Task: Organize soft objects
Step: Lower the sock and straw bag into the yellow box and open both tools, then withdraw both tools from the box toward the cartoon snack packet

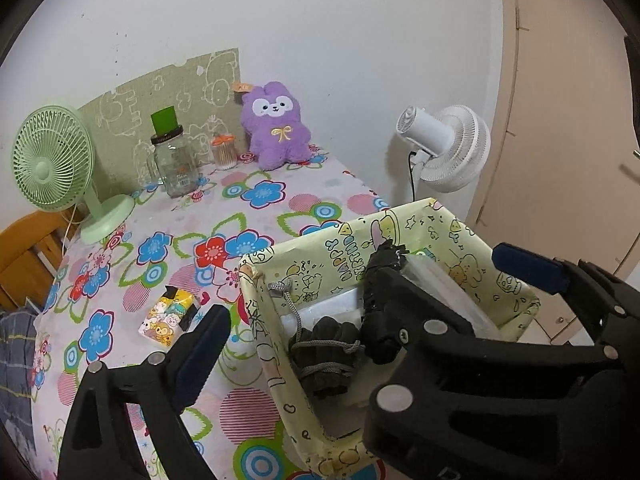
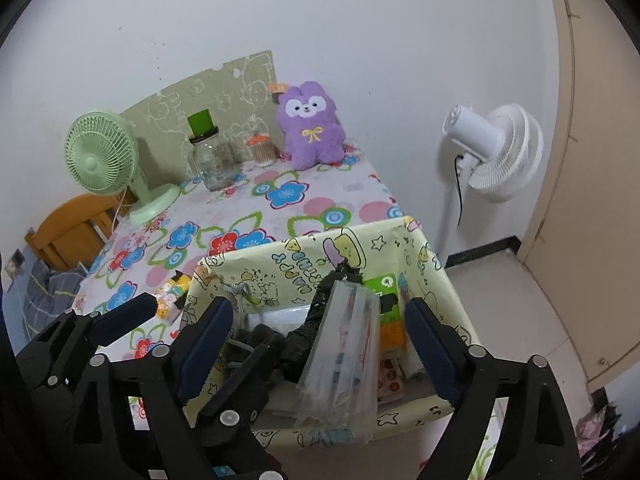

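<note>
A yellow cartoon-print box (image 1: 320, 264) (image 2: 320, 248) stands at the table's near right corner. Inside lie a black cloth bundle with a grey cord (image 1: 328, 356) (image 2: 256, 340), a crumpled black item (image 1: 380, 280) and an upright clear plastic packet (image 2: 344, 352). My left gripper (image 1: 366, 306) is open, straddling the box's left side with one finger outside the wall. My right gripper (image 2: 320, 342) is open over the box with the packet between its pads, untouched. A purple plush (image 1: 276, 124) (image 2: 310, 132) sits at the far edge. A cartoon tissue pack (image 1: 168, 316) (image 2: 172, 296) lies left of the box.
A green desk fan (image 1: 52, 160), a glass jar with a green lid (image 1: 176, 160) and a swab jar (image 1: 224, 152) line the back of the flowered tablecloth (image 1: 260, 196). A white standing fan (image 2: 496, 152) stands right of the table, a wooden chair (image 2: 68, 232) left.
</note>
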Motion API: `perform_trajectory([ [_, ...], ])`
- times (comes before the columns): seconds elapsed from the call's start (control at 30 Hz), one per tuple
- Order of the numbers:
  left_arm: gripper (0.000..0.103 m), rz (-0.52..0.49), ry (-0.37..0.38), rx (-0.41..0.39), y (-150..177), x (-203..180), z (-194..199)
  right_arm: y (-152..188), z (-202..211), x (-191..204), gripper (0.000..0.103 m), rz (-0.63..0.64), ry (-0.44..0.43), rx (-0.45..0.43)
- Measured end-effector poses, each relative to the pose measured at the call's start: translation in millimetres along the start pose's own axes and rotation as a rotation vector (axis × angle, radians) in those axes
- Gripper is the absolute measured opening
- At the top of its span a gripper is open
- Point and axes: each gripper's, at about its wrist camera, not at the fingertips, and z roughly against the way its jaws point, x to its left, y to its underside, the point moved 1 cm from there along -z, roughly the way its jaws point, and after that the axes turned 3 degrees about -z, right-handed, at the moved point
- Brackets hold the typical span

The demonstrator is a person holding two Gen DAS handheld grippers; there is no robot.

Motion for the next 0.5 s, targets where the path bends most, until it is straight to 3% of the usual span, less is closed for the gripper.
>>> perform_trajectory([
  [0.5,0.098,0.004,0.019,-0.054,6,9,31,2,29,18,0.094,0.024,0.004,-0.045],
])
